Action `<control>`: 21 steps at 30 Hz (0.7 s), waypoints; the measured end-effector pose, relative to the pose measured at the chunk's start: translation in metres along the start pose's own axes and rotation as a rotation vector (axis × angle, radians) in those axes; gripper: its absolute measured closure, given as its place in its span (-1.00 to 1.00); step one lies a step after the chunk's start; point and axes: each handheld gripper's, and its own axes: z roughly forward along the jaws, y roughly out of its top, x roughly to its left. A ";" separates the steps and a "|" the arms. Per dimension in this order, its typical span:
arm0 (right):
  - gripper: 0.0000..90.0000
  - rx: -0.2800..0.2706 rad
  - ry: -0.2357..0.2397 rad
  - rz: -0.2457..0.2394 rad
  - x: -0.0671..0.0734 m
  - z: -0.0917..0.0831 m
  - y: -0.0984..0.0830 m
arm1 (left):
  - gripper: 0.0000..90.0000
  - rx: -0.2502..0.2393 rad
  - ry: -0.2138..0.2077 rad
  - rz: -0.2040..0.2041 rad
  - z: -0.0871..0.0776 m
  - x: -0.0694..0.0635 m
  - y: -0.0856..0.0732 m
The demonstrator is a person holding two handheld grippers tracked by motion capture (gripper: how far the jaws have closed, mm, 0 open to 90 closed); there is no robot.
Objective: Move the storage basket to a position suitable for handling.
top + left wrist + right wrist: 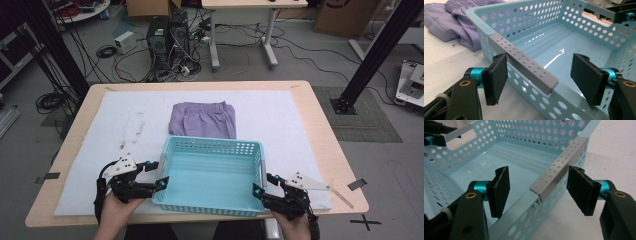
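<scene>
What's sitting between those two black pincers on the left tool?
The grey handle strip on the perforated light-blue plastic basket rim runs between the left gripper jaws, which stand open astride it, seen in the left gripper view.

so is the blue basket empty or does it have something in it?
Empty: the basket shows a bare floor in all three views; the purple garment lies on the table behind it.

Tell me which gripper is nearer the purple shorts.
Left. The left gripper straddles the basket's left grey handle, its jaws open; the purple shorts lie beyond the basket's far rim. The right gripper straddles the right handle, slightly farther away.
</scene>
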 end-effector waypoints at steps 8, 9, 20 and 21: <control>-0.18 0.059 0.070 0.047 -0.008 0.010 0.004 | -0.37 0.039 -0.015 -0.071 0.006 0.006 0.002; -0.18 0.069 0.072 0.038 -0.008 0.010 0.005 | -0.36 0.050 -0.030 -0.088 0.008 0.006 0.003; -0.05 0.065 0.086 0.026 -0.011 0.010 0.004 | -0.19 0.068 -0.048 -0.099 0.014 0.005 0.005; 0.01 0.053 0.074 0.018 -0.011 0.010 0.006 | -0.18 0.053 -0.046 -0.092 0.012 0.004 0.007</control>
